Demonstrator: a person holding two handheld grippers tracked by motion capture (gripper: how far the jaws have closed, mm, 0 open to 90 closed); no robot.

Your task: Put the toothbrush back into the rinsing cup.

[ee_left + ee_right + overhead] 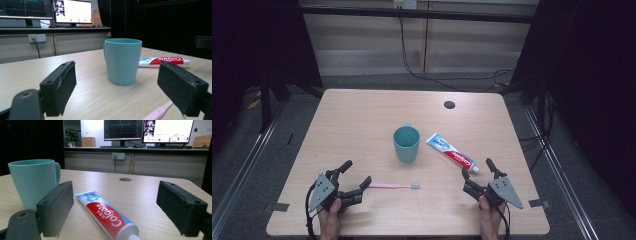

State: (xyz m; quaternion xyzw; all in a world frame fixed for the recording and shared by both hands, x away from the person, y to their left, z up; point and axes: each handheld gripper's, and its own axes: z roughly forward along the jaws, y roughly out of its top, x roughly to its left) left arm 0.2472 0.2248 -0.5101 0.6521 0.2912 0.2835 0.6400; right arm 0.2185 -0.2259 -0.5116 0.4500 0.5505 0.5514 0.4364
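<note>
A: Why are both claws spread with nothing in them?

B: Likely lined up to grasp. The left claw (358, 173) opens toward the pink toothbrush (393, 186) lying near the bench's front edge; the right claw (478, 170) faces the toothpaste tube (451, 153), flat beside the teal cup (406, 143) mid-bench.

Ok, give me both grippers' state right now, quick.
Left gripper: open, holding nothing, jaws by the handle end of the pink toothbrush.
Right gripper: open, holding nothing, jaws by the cap end of the toothpaste tube.
</note>
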